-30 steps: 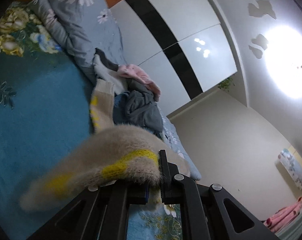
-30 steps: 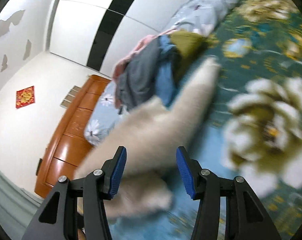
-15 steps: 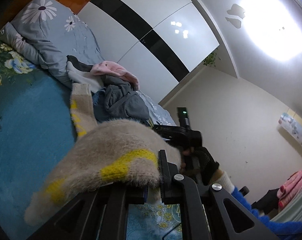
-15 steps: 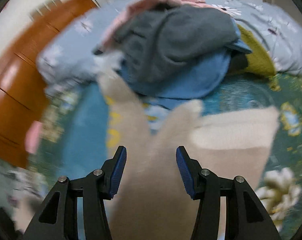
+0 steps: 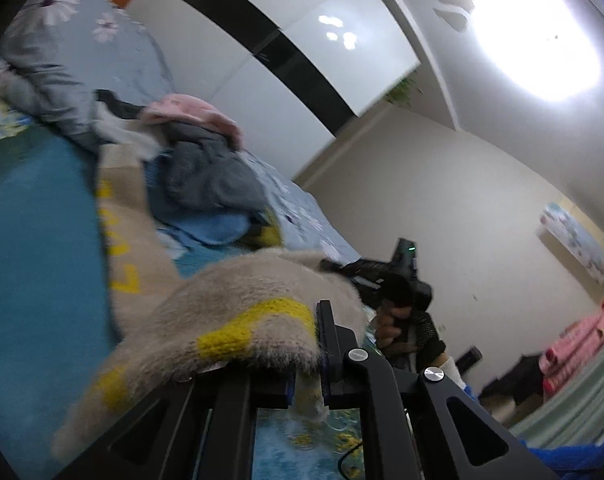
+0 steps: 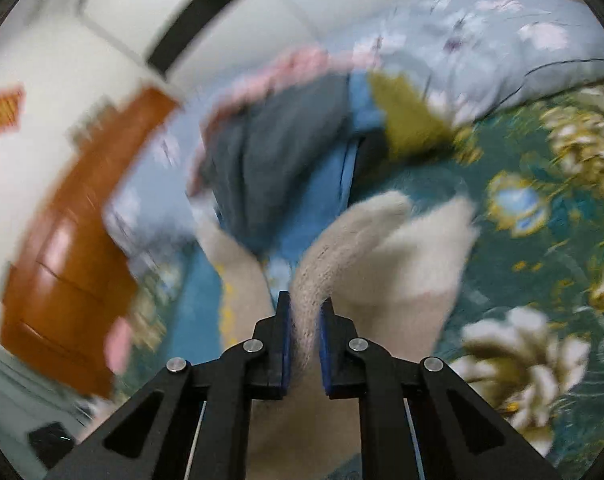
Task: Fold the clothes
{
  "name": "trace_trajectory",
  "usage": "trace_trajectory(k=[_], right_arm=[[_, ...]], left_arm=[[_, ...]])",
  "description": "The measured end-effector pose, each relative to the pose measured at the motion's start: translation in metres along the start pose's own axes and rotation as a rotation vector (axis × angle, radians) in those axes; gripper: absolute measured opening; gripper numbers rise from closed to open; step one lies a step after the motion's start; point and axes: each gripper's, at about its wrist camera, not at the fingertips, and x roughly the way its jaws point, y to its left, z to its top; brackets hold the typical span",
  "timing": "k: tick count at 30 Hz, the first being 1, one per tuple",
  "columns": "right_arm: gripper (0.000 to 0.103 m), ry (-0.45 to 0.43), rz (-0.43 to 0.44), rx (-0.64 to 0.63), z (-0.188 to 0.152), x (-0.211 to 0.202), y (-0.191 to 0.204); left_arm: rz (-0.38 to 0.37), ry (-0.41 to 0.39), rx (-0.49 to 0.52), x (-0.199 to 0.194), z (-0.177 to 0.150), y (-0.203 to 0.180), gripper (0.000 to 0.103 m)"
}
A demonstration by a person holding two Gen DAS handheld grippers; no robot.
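Note:
A fuzzy beige sweater (image 5: 229, 304) with yellow markings lies partly on the bed, one end lifted. My left gripper (image 5: 308, 360) is shut on a beige and yellow fold that drapes over its fingers. In the right wrist view the beige sweater (image 6: 414, 256) runs back to my right gripper (image 6: 305, 320), which is shut on a raised ridge of it. From the left wrist view the other hand-held gripper (image 5: 386, 276) shows at the sweater's far edge, with a hand (image 5: 394, 320) around its grip.
A heap of grey, blue, pink and olive clothes (image 5: 205, 176) sits behind the sweater, against floral pillows (image 5: 61, 52). The teal flowered bedspread (image 6: 542, 240) spreads right. A wooden headboard (image 6: 73, 248) and white wardrobe doors (image 5: 302, 64) stand beyond.
My right gripper's jaws were apart around the sweater and have clamped on a fold of it. The left gripper lifted its fold, and the other hand's gripper came into its view.

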Motion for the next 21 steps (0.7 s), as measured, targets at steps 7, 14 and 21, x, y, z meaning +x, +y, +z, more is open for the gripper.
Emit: trace_trajectory(k=[7, 14, 21], right_arm=[[0.010, -0.306, 0.047, 0.070, -0.025, -0.152, -0.069], [0.010, -0.283, -0.210, 0.306, -0.104, -0.184, -0.192], [0.014, -0.239, -0.274, 0.402, -0.143, -0.184, -0.236]], left_arm=[[-0.118, 0.170, 0.083, 0.074, -0.027, -0.049, 0.012], [-0.097, 0.432, 0.104, 0.151, -0.089, -0.060, 0.014], [-0.005, 0.389, 0.085, 0.133, -0.079, -0.043, 0.049]])
